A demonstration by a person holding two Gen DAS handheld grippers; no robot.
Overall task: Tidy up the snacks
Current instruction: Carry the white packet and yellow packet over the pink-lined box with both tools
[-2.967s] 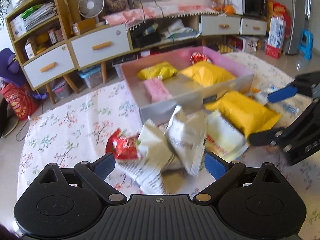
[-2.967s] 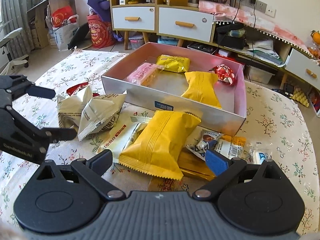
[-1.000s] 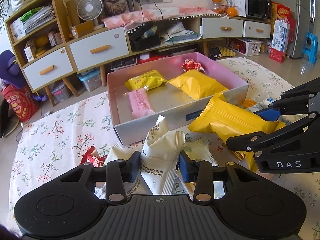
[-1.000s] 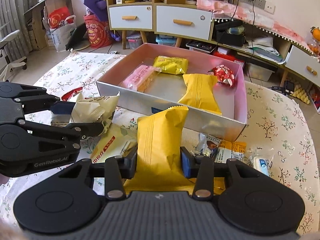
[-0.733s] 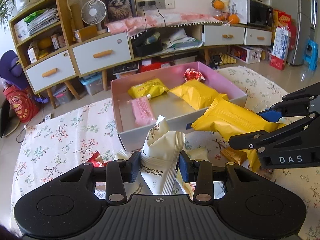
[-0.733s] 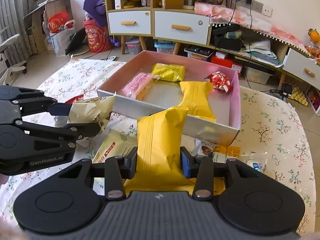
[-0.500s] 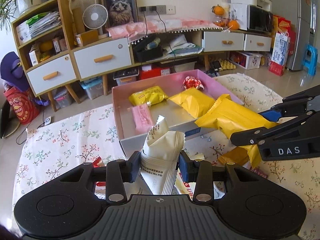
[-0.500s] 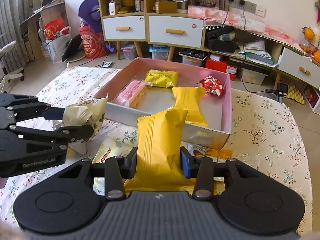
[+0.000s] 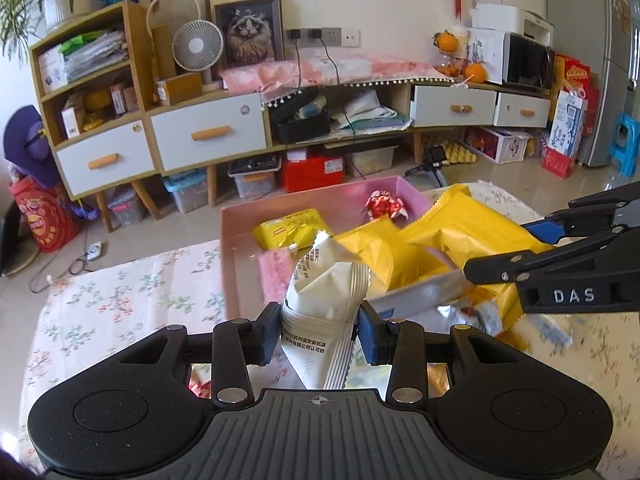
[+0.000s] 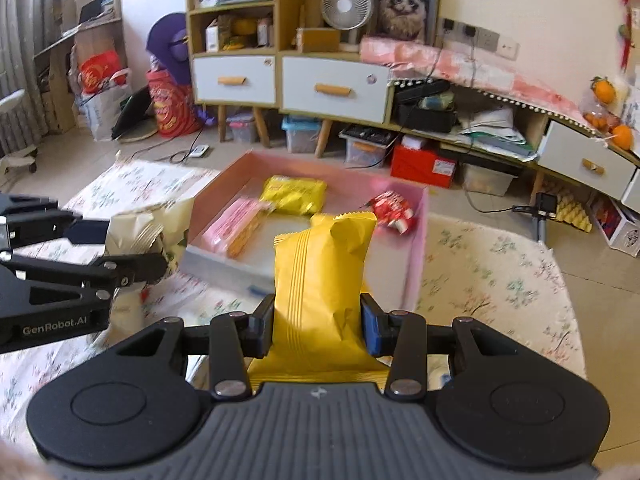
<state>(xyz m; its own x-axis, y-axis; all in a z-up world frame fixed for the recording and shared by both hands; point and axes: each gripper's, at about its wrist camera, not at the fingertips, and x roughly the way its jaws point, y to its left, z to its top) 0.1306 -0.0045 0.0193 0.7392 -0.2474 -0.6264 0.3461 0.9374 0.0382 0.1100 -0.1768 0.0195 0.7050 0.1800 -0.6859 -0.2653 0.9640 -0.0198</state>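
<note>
1. The cream-white snack packet point(image 9: 326, 312), crinkled, with a ribbed crimped end and small printed characters, is standing upright between the pads of the left gripper point(image 9: 319, 334), which is pinching it across its lower half; the jaws are standing only as wide as the packet.
2. The large yellow snack bag point(image 10: 320, 276), matte, with fine vertical ridges down one side and a zigzag top edge, is sitting upright in the right gripper point(image 10: 312, 330), whose jaws are squeezing its lower part from both sides.
3. Both packets are hanging above the near edge of the pink box point(image 10: 416, 248), the white one toward its left corner and the yellow one over its near wall.
4. Inside the box, a pink wafer pack point(image 10: 236, 226), a small yellow packet point(image 10: 294, 194), a red-and-white wrapped sweet point(image 10: 394, 208) and another yellow bag point(image 9: 380, 254) are lying apart on the silvery floor.
5. The box is resting on a floral tablecloth point(image 10: 492, 276); more wrappers are lying blurred beside the box's near wall.
6. Beyond it, a wooden sideboard point(image 10: 334, 88) with white drawers is carrying a small fan point(image 10: 346, 2) and a framed cat picture point(image 10: 404, 6), and storage bins are sitting on the tiled floor beneath it.
</note>
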